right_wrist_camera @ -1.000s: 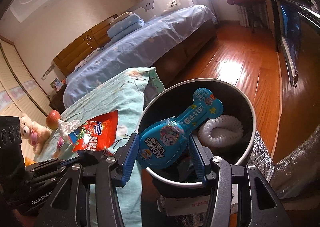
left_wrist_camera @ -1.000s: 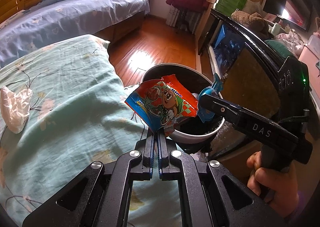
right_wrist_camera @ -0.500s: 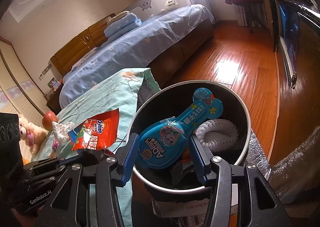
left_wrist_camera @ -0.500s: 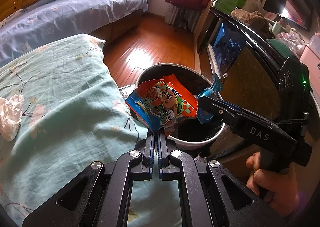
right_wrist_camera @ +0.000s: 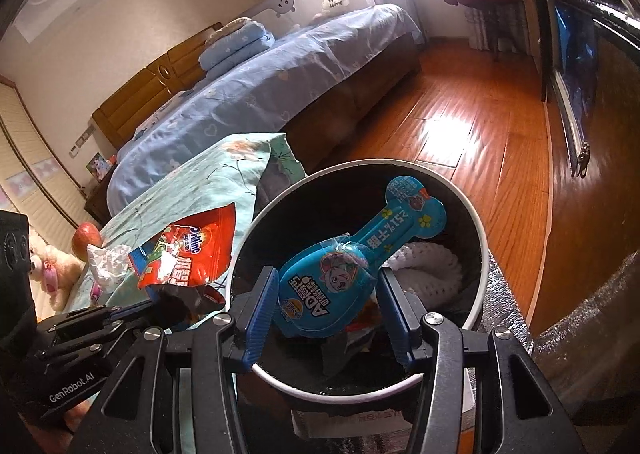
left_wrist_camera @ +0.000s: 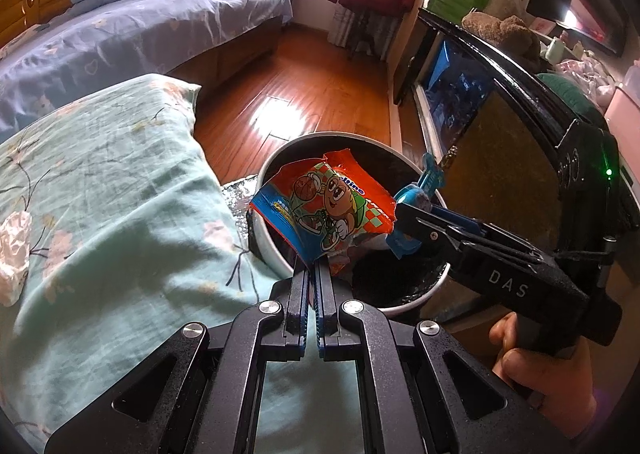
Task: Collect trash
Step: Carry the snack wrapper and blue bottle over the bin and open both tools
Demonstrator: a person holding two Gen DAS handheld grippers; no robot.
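The bin (right_wrist_camera: 478, 238) sits at lower centre of the right wrist view, on the floor (right_wrist_camera: 460, 134) just right of the near bed (right_wrist_camera: 208, 190). In the bin lies a foam roll (right_wrist_camera: 428, 266). Over its opening the right hand-held gripper (right_wrist_camera: 326, 308) holds a packet (right_wrist_camera: 360, 254). Left of it, the left hand-held gripper (left_wrist_camera: 313, 270) holds a wrapper (left_wrist_camera: 324, 210) at the bin's rim. Far left on the bed lie a tissue (right_wrist_camera: 106, 260) and an apple (right_wrist_camera: 86, 240). A second bed (right_wrist_camera: 280, 66) stands behind, upper centre.
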